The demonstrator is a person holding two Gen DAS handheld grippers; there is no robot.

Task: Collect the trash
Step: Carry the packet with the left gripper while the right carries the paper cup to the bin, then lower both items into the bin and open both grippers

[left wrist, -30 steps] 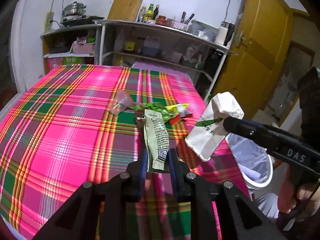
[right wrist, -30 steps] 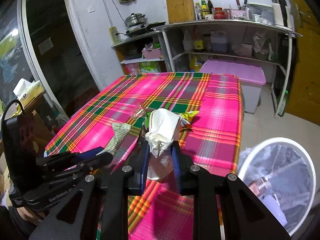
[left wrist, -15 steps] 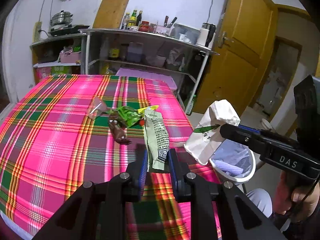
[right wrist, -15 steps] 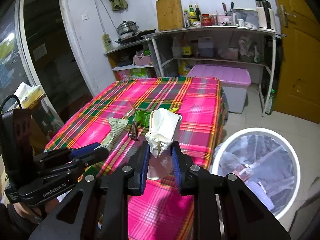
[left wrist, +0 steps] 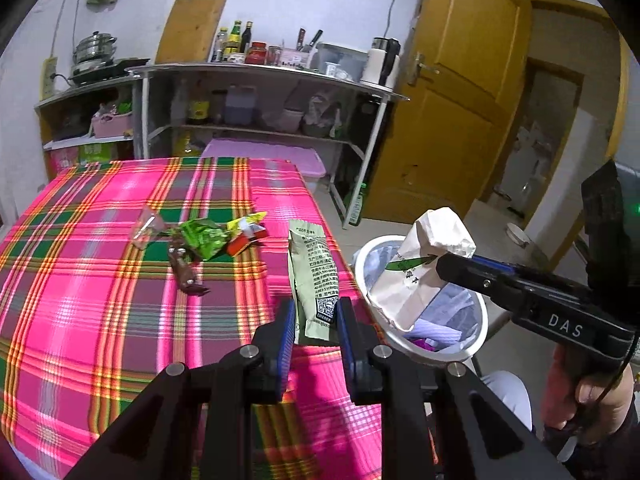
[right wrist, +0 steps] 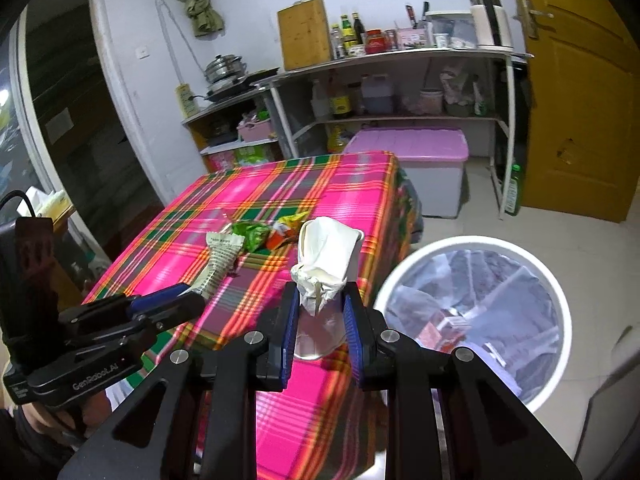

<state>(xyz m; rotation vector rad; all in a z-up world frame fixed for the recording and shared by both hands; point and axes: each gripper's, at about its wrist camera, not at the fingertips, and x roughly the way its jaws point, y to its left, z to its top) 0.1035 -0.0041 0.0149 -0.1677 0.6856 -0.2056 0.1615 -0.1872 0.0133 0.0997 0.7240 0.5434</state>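
White-rimmed bin [right wrist: 472, 322], a second ago at the frame's corner, now looms just right of the right gripper [right wrist: 319, 300], pinched on a crumpled paper cup [right wrist: 326, 256]; drop looks close. Left gripper [left wrist: 316, 316] likewise clamped on a pale green wrapper [left wrist: 314, 276]. More wrappers [left wrist: 204, 236] ahead on the plaid cloth [left wrist: 80, 280], blurred; bin contents indistinct.

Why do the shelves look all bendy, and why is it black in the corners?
Fisheye lenses: in the left wrist view the metal shelf bows into a curve and the door leans; in the right wrist view the white bin balloons. Both views have dark round corners, the lens edge. The tablecloth looks slightly smeared.
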